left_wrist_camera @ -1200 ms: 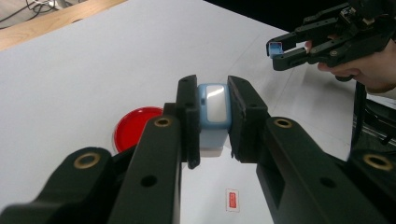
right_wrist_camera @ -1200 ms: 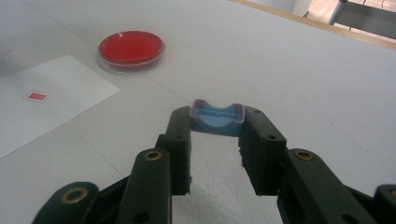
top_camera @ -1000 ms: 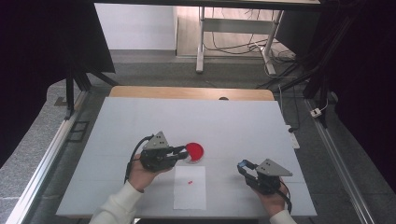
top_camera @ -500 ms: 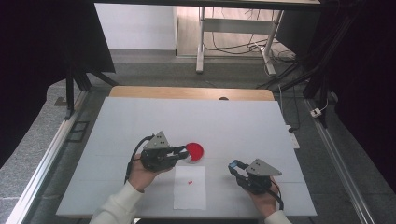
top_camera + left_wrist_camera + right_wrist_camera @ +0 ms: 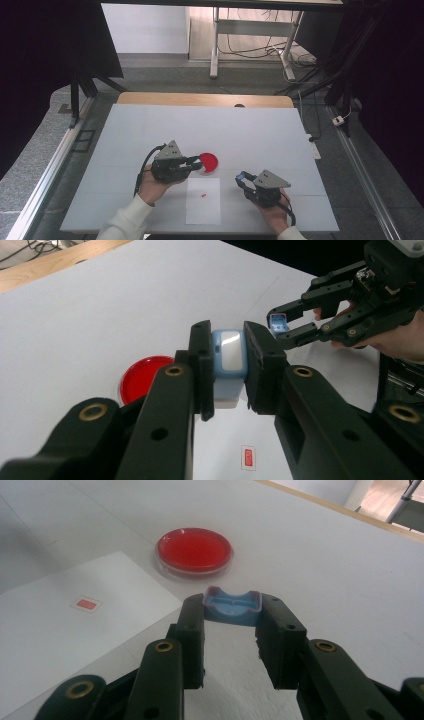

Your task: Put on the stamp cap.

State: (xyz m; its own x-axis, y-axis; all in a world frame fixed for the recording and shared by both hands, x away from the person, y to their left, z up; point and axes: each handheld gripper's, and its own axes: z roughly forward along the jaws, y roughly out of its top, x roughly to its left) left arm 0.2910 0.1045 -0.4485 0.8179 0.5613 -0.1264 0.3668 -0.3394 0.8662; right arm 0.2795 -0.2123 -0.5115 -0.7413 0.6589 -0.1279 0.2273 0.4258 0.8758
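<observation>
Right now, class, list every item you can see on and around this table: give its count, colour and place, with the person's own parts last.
Table: one, white, centre.
Petri dish: one, red, mid-table beside left claw.
Paper sheet: one, white, near edge, between the hands.
Red mark: one, on the sheet.
Blue-white block: one, clamped in left claw.
Blue cap: one, clamped in right claw.
Left claw: one, black.
Right claw: one, black.
Hands: two, at the table's near edge.

One red petri dish (image 5: pixel 207 162), one white paper sheet (image 5: pixel 203 201), one blue stamp body (image 5: pixel 227 360), one blue cap (image 5: pixel 233 606), two grippers.
</observation>
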